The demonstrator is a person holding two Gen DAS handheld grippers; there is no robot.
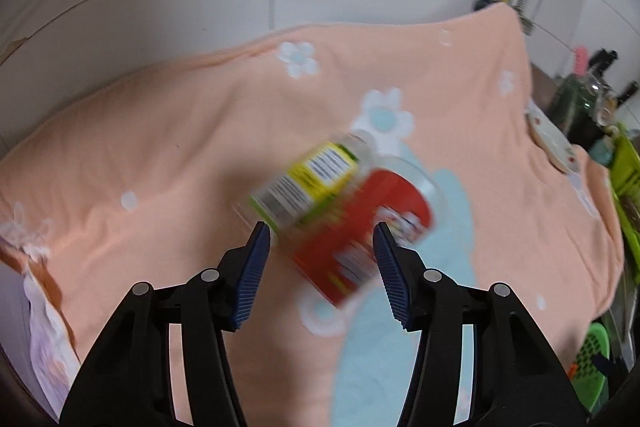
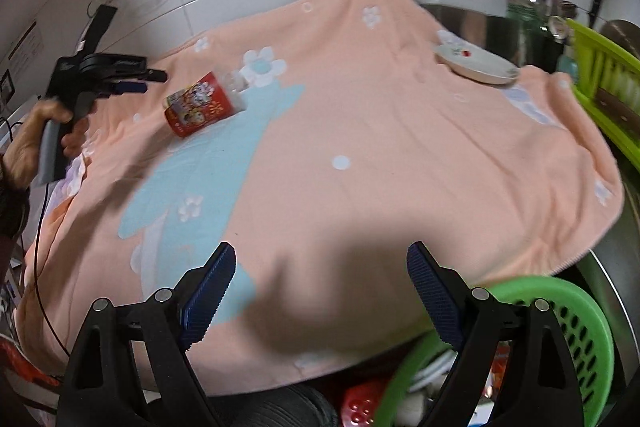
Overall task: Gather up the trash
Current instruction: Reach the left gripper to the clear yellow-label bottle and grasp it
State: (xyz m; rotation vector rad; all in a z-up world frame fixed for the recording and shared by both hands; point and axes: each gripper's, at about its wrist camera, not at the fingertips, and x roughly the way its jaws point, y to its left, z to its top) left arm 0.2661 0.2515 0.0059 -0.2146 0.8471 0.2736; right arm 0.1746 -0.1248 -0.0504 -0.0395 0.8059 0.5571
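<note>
1. Far left, just off the left edge of the peach flowered cloth (image 2: 380, 147): a person's hand (image 2: 28, 143) wrapped round the handle of the left gripper (image 2: 154, 81).
2. Jaws there parted, released, pressing on nothing, blue pads bare.
3. Just right of those fingertips, near the cloth's left edge: the red-labelled bottle (image 2: 200, 103), tilted, cap end towards the far edge, over the pale blue patch. Badly blurred, so cannot tell whether resting flat on the cloth or not.
4. Over to the middle of the near edge: right gripper (image 2: 322, 255), jaws flung wide, empty, only cloth between them.
5. Up at the far right corner: a white plate (image 2: 476, 63) sitting on the cloth.
6. Down past the near right corner: a green perforated basket (image 2: 568, 315), partly behind the right gripper.
</note>
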